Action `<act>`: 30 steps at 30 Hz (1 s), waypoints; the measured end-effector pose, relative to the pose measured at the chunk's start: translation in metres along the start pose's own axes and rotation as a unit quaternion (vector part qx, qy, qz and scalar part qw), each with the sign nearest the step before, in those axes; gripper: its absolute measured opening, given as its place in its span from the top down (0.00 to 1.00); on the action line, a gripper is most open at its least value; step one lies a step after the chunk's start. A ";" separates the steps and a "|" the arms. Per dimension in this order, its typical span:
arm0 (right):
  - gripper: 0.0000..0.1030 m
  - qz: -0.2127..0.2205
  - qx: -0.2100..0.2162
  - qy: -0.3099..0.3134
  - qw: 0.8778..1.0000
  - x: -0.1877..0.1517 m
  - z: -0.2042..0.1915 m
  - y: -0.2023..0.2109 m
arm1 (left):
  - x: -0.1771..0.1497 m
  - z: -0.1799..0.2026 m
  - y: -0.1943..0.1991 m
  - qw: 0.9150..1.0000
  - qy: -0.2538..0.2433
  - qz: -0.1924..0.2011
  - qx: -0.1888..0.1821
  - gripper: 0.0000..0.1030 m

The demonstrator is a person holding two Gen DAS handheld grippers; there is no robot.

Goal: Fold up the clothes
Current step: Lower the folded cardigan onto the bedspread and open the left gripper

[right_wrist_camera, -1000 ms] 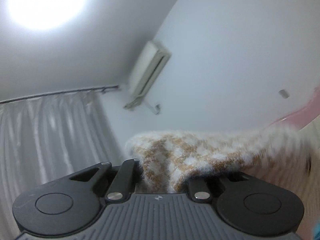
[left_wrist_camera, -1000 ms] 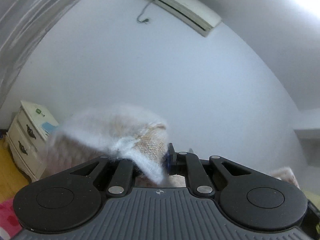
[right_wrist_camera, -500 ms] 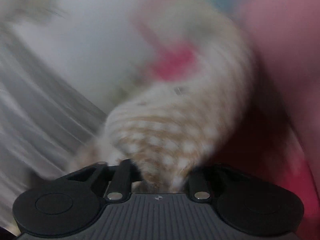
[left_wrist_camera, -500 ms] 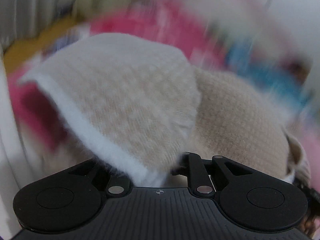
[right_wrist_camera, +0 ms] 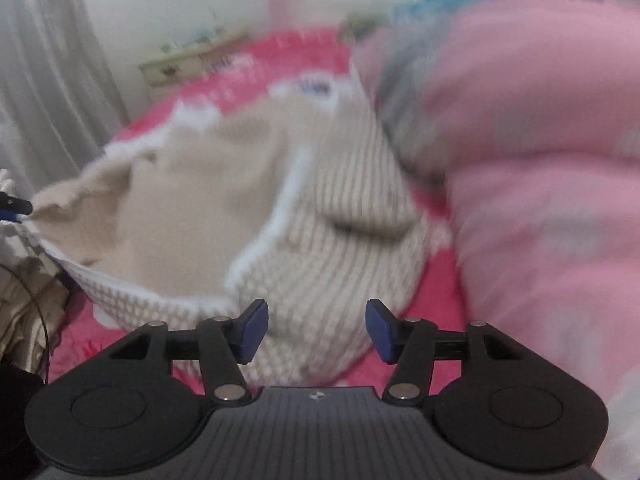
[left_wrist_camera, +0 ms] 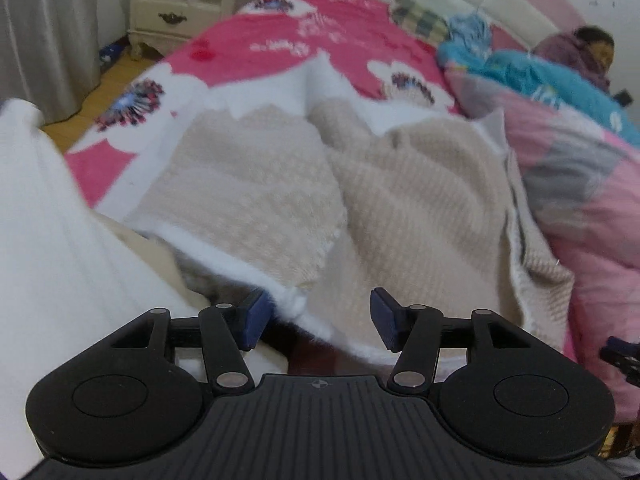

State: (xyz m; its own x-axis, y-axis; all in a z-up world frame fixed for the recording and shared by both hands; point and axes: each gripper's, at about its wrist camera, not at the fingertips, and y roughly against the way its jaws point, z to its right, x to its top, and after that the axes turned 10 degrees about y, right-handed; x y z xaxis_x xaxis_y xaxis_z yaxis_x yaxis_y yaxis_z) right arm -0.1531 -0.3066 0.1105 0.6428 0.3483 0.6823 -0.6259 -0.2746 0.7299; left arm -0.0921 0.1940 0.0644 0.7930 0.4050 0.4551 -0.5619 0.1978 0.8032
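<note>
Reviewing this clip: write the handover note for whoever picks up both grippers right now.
Left gripper: jaws opening, sweater hem between the pads but not pinched.
Right gripper: jaws opening, over the sweater, nothing gripped.
Sweater lies rumpled on the pink blanket, beside the pink quilt.
Done: sweater laid on the bed.
Left: smooth it flat, fold sleeves in, fold the body.

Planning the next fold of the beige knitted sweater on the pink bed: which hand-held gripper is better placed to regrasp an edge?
Probably left. The left hand-held gripper, jaws opening, has the beige knitted sweater's white fuzzy edge between its pads; the right hand-held gripper faces mid-fabric.
</note>
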 end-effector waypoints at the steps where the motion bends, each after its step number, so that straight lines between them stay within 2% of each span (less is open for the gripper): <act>1: 0.40 0.017 0.004 0.025 1.000 0.007 -0.003 0.005 | 0.008 -0.002 0.004 1.000 0.003 0.013 0.002 0.47; 3: 0.29 0.044 0.016 0.081 0.996 0.024 -0.012 0.002 | 0.025 -0.005 0.011 0.999 0.012 0.039 0.014 0.47; 5: 0.25 0.062 0.038 0.144 0.987 0.041 -0.029 -0.007 | 0.040 -0.010 0.017 0.998 0.024 0.057 0.025 0.46; 8: 0.23 0.059 0.093 0.237 0.965 0.061 -0.063 -0.033 | 0.063 -0.018 0.011 0.998 0.033 0.043 0.027 0.44; 10: 0.17 0.049 0.137 0.305 0.941 0.071 -0.092 -0.055 | 0.083 -0.022 -0.006 0.998 0.031 0.015 0.051 0.44; 12: 0.15 0.026 0.177 0.371 0.911 0.073 -0.121 -0.076 | 0.104 -0.024 -0.030 0.996 0.009 -0.006 0.084 0.44; 15: 0.12 0.003 0.225 0.440 0.869 0.065 -0.155 -0.100 | 0.133 -0.032 -0.068 0.989 -0.013 -0.025 0.147 0.43; 16: 0.10 0.000 0.236 0.454 0.859 0.061 -0.164 -0.108 | 0.145 -0.039 -0.081 0.987 -0.001 -0.035 0.158 0.43; 18: 0.10 -0.001 0.251 0.471 0.846 0.052 -0.180 -0.126 | 0.163 -0.054 -0.100 0.987 0.017 -0.046 0.154 0.42; 20: 0.10 0.003 0.262 0.467 0.844 0.041 -0.192 -0.145 | 0.177 -0.067 -0.117 0.985 0.031 -0.046 0.163 0.40; 21: 0.15 -0.001 0.264 0.465 0.845 0.036 -0.197 -0.154 | 0.182 -0.075 -0.123 0.984 0.044 -0.044 0.168 0.40; 22: 0.41 -0.015 0.261 0.462 0.848 0.032 -0.200 -0.163 | 0.187 -0.084 -0.131 0.982 0.061 -0.045 0.170 0.40; 23: 0.58 -0.034 0.258 0.457 0.850 0.029 -0.199 -0.172 | 0.189 -0.090 -0.135 0.982 0.071 -0.048 0.167 0.40; 24: 0.94 -0.053 0.254 0.453 0.853 0.026 -0.198 -0.180 | 0.191 -0.096 -0.138 0.982 0.081 -0.051 0.164 0.40; 25: 0.93 -0.066 0.252 0.438 0.860 0.026 -0.192 -0.187 | 0.192 -0.101 -0.142 0.981 0.090 -0.054 0.161 0.40; 28: 0.93 -0.090 0.248 0.357 0.896 0.037 -0.156 -0.196 | 0.194 -0.114 -0.143 0.982 0.092 -0.055 0.153 0.39; 30: 0.93 -0.102 0.247 0.314 0.911 0.041 -0.133 -0.201 | 0.197 -0.119 -0.151 0.981 0.091 -0.066 0.155 0.39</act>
State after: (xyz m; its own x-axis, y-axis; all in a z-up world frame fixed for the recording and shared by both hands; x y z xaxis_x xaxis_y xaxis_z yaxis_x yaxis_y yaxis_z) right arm -0.0600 -0.1179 -0.0139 0.2474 0.8384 0.4856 -0.1462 -0.4631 0.8741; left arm 0.1208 0.3502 -0.0131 0.7826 0.5530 0.2859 -0.3365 -0.0106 0.9416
